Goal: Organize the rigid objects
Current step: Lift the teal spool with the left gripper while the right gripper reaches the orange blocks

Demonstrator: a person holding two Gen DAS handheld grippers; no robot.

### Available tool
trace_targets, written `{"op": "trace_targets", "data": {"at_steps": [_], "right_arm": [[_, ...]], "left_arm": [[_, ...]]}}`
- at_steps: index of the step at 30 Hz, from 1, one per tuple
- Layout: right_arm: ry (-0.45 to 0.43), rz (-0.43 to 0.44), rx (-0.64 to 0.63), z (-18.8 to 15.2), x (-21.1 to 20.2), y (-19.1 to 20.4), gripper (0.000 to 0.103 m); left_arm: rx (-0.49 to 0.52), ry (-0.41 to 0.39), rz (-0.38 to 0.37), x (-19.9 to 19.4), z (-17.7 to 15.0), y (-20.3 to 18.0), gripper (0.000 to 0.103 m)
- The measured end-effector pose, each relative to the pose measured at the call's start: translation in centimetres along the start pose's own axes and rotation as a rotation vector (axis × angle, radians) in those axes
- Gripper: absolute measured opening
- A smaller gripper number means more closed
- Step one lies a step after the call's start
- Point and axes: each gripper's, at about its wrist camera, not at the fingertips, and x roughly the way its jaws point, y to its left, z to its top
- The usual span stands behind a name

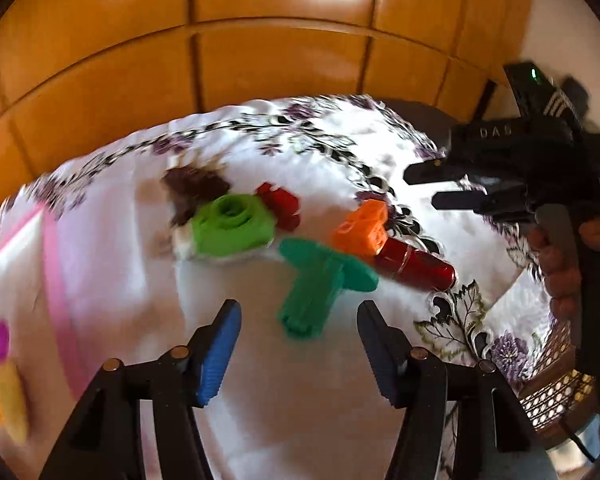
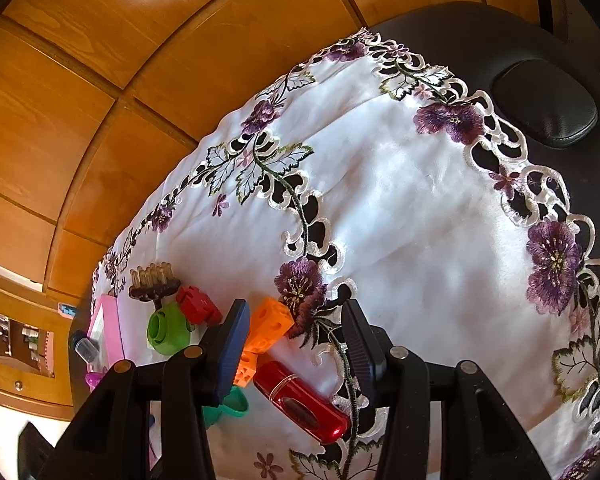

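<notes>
Fingers spread wide on the left gripper (image 1: 298, 354), nothing between them; teal plastic T-shaped piece (image 1: 320, 284) lies just ahead on the white embroidered tablecloth (image 1: 260, 380). Right gripper (image 2: 296, 346) also gapes empty, glossy red plastic cylinder (image 2: 302, 402) beneath, orange plastic cubes (image 2: 266, 330) beside its left finger.

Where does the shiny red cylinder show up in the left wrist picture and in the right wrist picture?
Left wrist view: the red cylinder lies right of centre, past the teal piece.
Right wrist view: the cylinder lies low in the middle, between the open jaws.
Shared landmark: the orange cube block lies beside it in both.
</notes>
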Motion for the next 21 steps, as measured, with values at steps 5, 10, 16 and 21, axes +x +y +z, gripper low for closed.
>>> {"op": "trace_targets", "data": {"at_steps": [5, 10, 16, 21], "right_arm": [[0.005, 0.007, 0.004, 0.1, 0.1, 0.0, 0.048], [0.006, 0.01, -0.001, 0.1, 0.2, 0.1, 0.048], [0.01, 0.002, 0.004, 0.0, 0.3, -0.1, 0.048], [0.034, -0.002, -0.014, -0.2, 0.7, 0.2, 0.048]], "left_arm": [[0.041, 0.048, -0.016, 2.6, 1.4, -0.4, 0.061], [0.076, 0.126, -0.024, 5.7, 1.0, -1.1, 0.03], [-0.003, 0.066, -0.025, 3.5, -1.6, -0.4, 0.03], [-0.046, 0.038, 0.004, 1.2, -5.0, 0.0, 0.03]]}}
